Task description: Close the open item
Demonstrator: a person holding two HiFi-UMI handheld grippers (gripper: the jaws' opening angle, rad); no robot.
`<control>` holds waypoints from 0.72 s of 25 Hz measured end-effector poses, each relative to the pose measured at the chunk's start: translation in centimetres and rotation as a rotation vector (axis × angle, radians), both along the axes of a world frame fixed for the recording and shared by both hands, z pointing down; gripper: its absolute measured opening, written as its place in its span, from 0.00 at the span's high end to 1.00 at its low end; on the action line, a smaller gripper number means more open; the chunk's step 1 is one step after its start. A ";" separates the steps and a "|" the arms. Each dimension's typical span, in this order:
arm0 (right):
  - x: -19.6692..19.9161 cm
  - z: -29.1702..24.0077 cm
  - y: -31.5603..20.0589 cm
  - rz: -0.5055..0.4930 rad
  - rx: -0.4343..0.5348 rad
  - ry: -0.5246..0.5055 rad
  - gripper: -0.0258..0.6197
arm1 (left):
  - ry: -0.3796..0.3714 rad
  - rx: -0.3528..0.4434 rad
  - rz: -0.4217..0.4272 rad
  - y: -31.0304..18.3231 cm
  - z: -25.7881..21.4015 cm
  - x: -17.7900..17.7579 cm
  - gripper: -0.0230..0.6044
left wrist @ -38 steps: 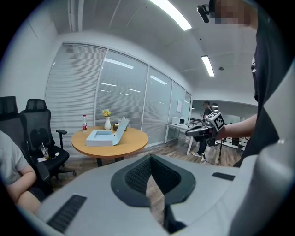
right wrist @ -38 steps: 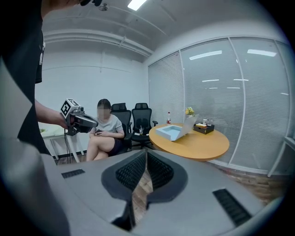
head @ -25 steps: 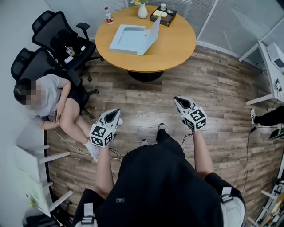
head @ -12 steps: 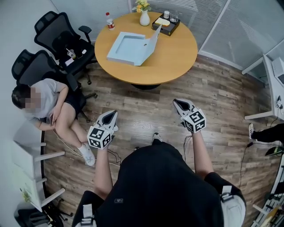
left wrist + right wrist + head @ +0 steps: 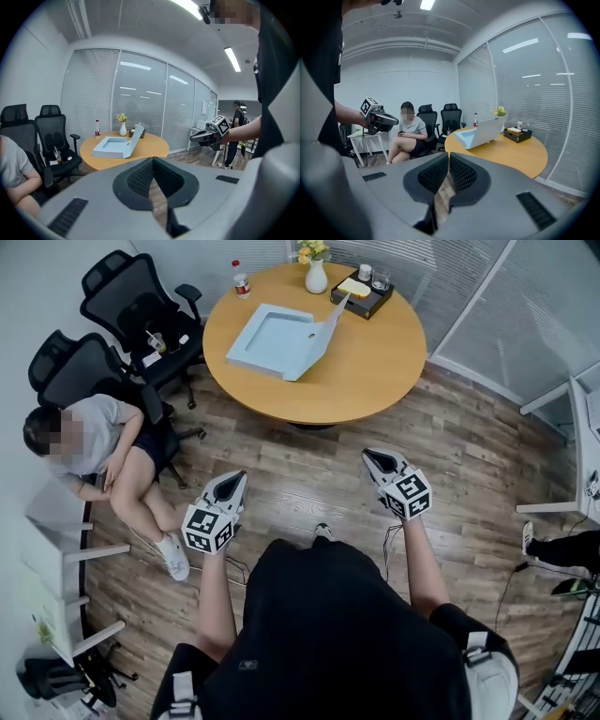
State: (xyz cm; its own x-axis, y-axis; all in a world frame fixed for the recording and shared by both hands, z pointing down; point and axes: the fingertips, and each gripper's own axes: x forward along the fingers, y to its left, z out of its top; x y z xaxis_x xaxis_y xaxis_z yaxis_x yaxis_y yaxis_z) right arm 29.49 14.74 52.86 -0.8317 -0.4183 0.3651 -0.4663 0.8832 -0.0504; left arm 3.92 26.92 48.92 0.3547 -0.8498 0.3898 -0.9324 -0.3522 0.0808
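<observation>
Closed and empty: left hand-held gripper (image 5: 234, 482), right hand-held gripper (image 5: 375, 459), both short of worktop (image 5: 375, 362); raised lid of open box (image 5: 272, 334) there partly hides tray (image 5: 375, 306).

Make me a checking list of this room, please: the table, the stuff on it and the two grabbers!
Surface: round wooden table.
Job's things: light blue box on the table, lid standing open.
Clutter: bottle, vase of flowers and dark tray near the table's far edge.
Grippers: left gripper and right gripper both shut, empty, over the floor, short of the table.
Cables: thin cable lying on the floor.
Surroundings: seated person, black office chairs, glass wall with blinds.
</observation>
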 end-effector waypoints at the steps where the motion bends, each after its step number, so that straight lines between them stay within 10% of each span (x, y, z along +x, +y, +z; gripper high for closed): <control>1: -0.1 0.1 -0.3 -0.004 -0.002 -0.002 0.95 | -0.001 -0.001 -0.002 -0.2 0.1 0.1 0.96; 18: -5.0 -0.3 -4.4 0.059 -0.007 0.011 0.95 | 0.046 -0.005 0.022 -5.3 0.9 -5.9 0.96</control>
